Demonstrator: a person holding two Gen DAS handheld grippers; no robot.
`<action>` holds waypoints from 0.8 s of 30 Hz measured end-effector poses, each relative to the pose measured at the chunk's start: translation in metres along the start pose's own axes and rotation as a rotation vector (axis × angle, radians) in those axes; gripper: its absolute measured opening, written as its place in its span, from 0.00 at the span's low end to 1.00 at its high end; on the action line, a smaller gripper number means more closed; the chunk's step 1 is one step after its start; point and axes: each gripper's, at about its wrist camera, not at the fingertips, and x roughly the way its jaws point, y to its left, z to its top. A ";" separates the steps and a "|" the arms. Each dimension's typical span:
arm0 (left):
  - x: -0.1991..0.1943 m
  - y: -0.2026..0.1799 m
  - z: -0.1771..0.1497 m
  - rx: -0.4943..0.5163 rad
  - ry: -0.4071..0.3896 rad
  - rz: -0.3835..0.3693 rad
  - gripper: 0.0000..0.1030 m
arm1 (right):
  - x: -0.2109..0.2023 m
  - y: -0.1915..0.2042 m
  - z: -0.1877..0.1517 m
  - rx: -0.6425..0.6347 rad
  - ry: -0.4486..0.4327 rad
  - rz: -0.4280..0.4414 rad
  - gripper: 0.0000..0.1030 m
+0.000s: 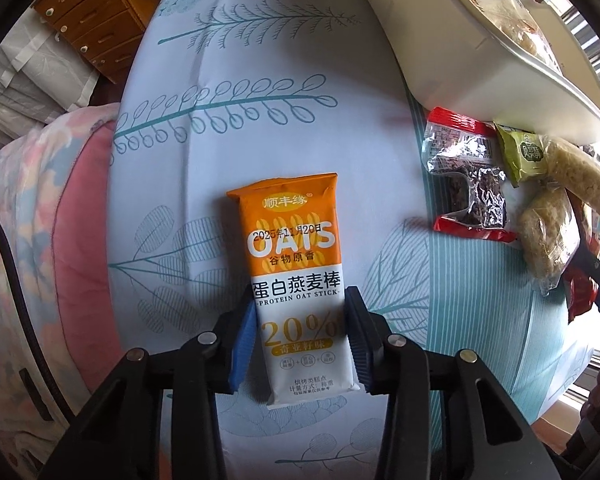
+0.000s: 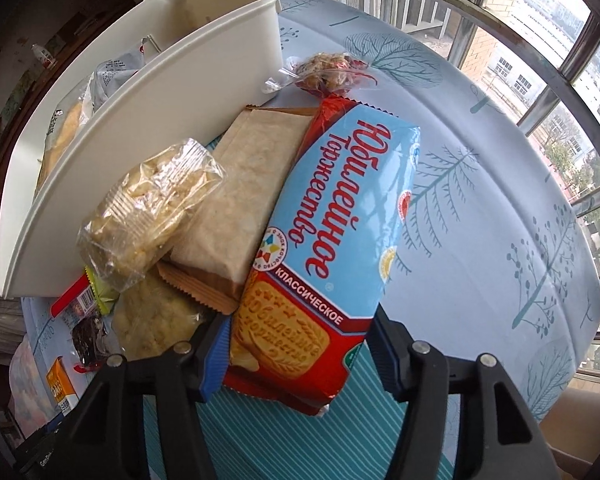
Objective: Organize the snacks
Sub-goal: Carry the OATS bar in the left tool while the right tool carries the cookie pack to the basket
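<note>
Gripping is nearly settled on both sides. Nearest you, your left tongs point straight down at the orange-and-white foil oat stick wrapper; the blue pads sit against its two long edges near the lower, white end, so they are closed on it. It lies flat on the pale blue leaf-printed cloth covering the desk, its long axis running straight away from the tongs, orange end farthest.

Your right tongs straddle the near end of the blue-and-red plastic biscuit pack. The left pad touches the pack's edge; the right pad appears to stand just clear, so call it open around the pack, not yet clamped. The pack's long axis also runs away from you, tilted slightly right, leaning on the tan paper-wrapped bar beside it.

Farther off lie the clear bags of pale puffed snacks, a red-edged packet of dark dried food and a small green packet. Beyond them stands the white plastic bin, already holding some packets, up and left of the right tongs and up and right of the left. Your right hand looks nearer to it.
</note>
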 end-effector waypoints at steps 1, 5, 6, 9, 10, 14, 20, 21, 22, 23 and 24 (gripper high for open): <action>0.000 0.002 -0.001 -0.009 0.001 -0.004 0.39 | -0.001 -0.002 -0.002 0.002 0.006 0.000 0.58; 0.001 0.009 -0.005 -0.038 0.005 -0.038 0.39 | -0.004 -0.006 0.002 0.013 0.024 -0.003 0.58; -0.001 0.010 -0.006 -0.048 -0.001 -0.066 0.39 | -0.006 -0.006 0.003 0.017 0.028 0.000 0.58; -0.009 0.012 -0.010 -0.072 -0.040 -0.141 0.39 | -0.010 -0.014 0.005 0.035 0.030 0.036 0.57; -0.013 0.013 -0.011 -0.078 -0.055 -0.160 0.39 | -0.012 -0.017 0.005 0.038 0.027 0.052 0.57; -0.028 0.014 -0.013 -0.105 -0.105 -0.228 0.39 | -0.023 -0.028 0.009 0.051 0.016 0.101 0.56; -0.054 0.001 -0.010 -0.111 -0.177 -0.277 0.39 | -0.039 -0.044 0.016 0.065 -0.002 0.166 0.54; -0.060 -0.002 -0.009 -0.113 -0.189 -0.282 0.39 | -0.041 -0.047 0.018 0.066 -0.005 0.176 0.54; -0.065 -0.004 -0.008 -0.118 -0.202 -0.287 0.39 | -0.043 -0.050 0.019 0.066 -0.006 0.184 0.54; -0.070 -0.006 -0.008 -0.122 -0.213 -0.286 0.39 | -0.047 -0.055 0.020 0.065 -0.007 0.189 0.54; -0.076 -0.008 -0.007 -0.127 -0.219 -0.286 0.39 | -0.051 -0.058 0.021 0.065 -0.007 0.192 0.53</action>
